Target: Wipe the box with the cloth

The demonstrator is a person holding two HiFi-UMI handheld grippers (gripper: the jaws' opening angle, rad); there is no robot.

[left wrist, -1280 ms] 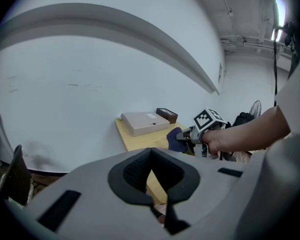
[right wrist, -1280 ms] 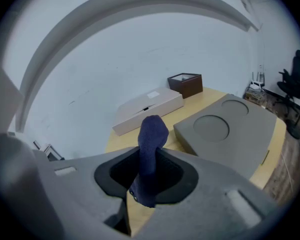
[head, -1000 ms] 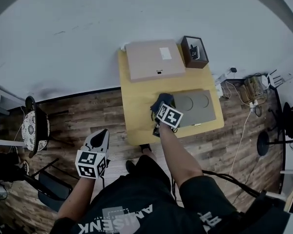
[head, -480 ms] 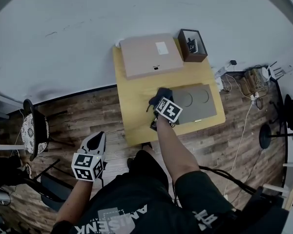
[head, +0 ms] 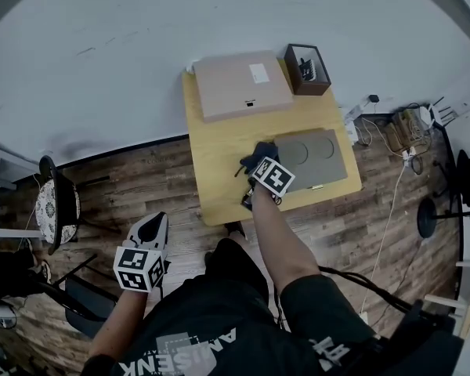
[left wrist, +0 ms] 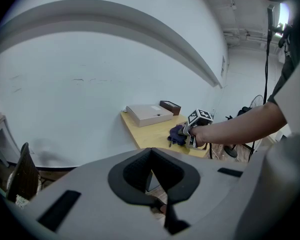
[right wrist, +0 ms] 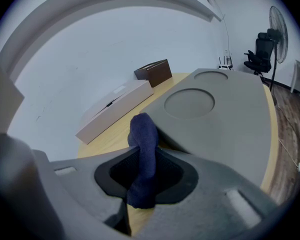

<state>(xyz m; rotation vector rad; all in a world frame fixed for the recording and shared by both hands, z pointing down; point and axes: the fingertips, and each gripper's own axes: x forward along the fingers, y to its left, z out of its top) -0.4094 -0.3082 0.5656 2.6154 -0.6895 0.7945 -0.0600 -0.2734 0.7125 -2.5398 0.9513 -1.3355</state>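
Note:
A flat grey box [head: 319, 157] with two round recesses lies on the yellow table [head: 219, 190]. In the right gripper view the grey box [right wrist: 225, 109] fills the right side. My right gripper [head: 258, 163] is shut on a dark blue cloth [head: 258, 152], which is bunched against the box's left end. The cloth [right wrist: 142, 154] stands up between the jaws and touches the box's near corner. My left gripper [head: 157, 224] hangs off the table at the lower left, over the wood floor. In its own view the left gripper [left wrist: 152, 166] has its jaws together with nothing between them.
A beige cardboard box [head: 241, 84] and a small brown open box [head: 305, 67] sit at the table's back edge against the white wall. A chair [head: 56, 206] stands at the left. Cables and a power strip [head: 392, 143] lie on the floor to the right.
My left gripper has sunk a little lower and further left. The right gripper stays at the grey box's left end with the cloth, shifted only slightly.

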